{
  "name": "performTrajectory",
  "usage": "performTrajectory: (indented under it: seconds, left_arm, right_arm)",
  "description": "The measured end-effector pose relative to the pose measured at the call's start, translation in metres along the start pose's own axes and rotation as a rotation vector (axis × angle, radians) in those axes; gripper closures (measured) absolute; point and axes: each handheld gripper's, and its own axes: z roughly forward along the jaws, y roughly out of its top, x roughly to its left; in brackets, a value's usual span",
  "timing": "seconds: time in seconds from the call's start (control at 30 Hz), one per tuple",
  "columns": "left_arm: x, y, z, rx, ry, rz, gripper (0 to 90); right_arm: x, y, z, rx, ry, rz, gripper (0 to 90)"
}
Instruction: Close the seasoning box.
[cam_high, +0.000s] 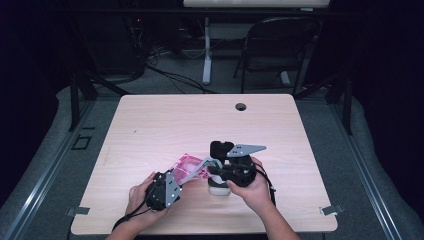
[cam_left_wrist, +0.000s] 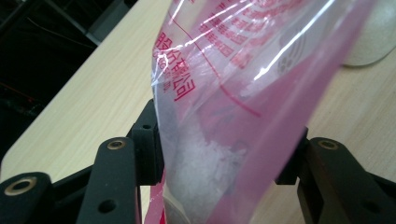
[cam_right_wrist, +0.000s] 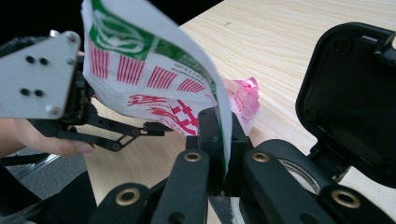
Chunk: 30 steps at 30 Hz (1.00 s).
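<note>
Your left gripper (cam_high: 192, 172) sits at the lower centre of the high view, its jaws reaching up and right to the pink plastic bag (cam_high: 189, 166). In the left gripper view the bag (cam_left_wrist: 243, 93) rises from between the two black jaws; they stand moderately apart, each pad pressed against a side of the bag. This grip keeps the bag raised and tilted, presumably so its mouth stays accessible to the other tool.

Your right gripper (cam_right_wrist: 219, 140) has its jaws nearly closed, pinching the edge of a white sachet (cam_right_wrist: 154, 70). The sachet stands upright above the jaws in the upper left of the right gripper view, printed with a green band, red stripes and red characters. Held by its edge, it can be guided toward the bag (cam_right_wrist: 243, 100), which lies just beyond it, near the frame's centre.

The bag is translucent pink with red printed characters and a clear panel. A white, granular mass (cam_left_wrist: 205, 158) rests low inside it, though the film blurs it too much to identify. A black hinged lid (cam_right_wrist: 348, 93) stands open at the right of that view, over a round container (cam_right_wrist: 299, 172) directly beside your right gripper.
</note>
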Motion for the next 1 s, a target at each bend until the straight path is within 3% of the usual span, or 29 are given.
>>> performTrajectory:
  seconds: [0.23,0.43,0.77,1.0]
  left_arm:
    - [0.004,-0.007,-0.003,0.023,-0.034,0.013,43.7]
    - [0.009,-0.008,-0.009,0.013,-0.025,-0.002,43.7]
    - [0.006,0.009,-0.02,-0.048,-0.031,0.011,44.2]
    - [0.003,0.023,-0.019,-0.067,-0.031,0.028,52.0]
  right_arm:
    - [0.0,0.0,0.001,0.006,-0.004,-0.007,89.8]
    - [0.001,0.0,0.002,0.013,-0.003,-0.01,89.8]
    - [0.003,0.0,0.005,0.022,-0.012,-0.024,89.8]
    - [0.003,0.0,0.007,0.041,-0.008,-0.039,89.8]
